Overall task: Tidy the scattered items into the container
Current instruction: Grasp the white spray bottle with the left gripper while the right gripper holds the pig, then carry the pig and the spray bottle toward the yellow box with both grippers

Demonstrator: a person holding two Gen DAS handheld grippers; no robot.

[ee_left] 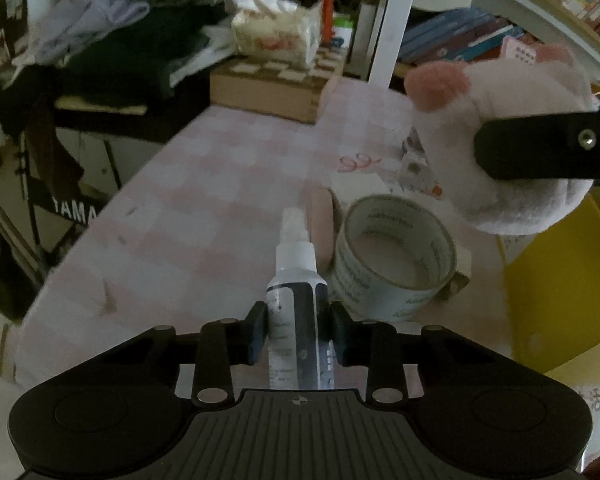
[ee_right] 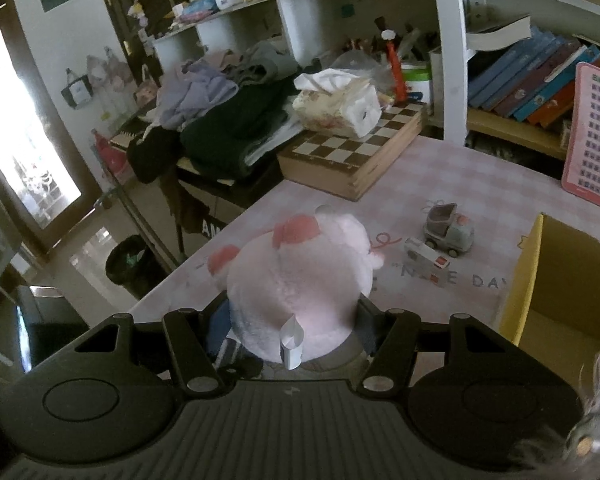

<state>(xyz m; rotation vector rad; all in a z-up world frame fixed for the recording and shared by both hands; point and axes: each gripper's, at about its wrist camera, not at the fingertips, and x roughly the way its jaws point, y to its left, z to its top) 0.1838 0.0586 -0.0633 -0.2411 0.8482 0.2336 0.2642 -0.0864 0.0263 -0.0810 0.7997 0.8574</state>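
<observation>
**Spray bottle and plush toy, each taken up in its own gripper above the pink tablecloth**

Spray bottle is lying lengthwise between the pads of the left gripper, nozzle pointing away from the camera; the pads are pressing on its lower body. Smooth, rigid plastic of this kind is likely light but slippery, so a hold across the wide cylindrical body, rather than the narrow neck, is judged safest. Plush toy is sitting squeezed between the pads of the right gripper, raised clear of the tablecloth; being soft and light, it is yielding to the pinch and should tolerate a firm grasp across its round middle. Both grippers are tilting downward over the table. Tape roll is resting just beside the bottle. Yellow box, apparently the container, is standing open to the right of the toy.
</observation>
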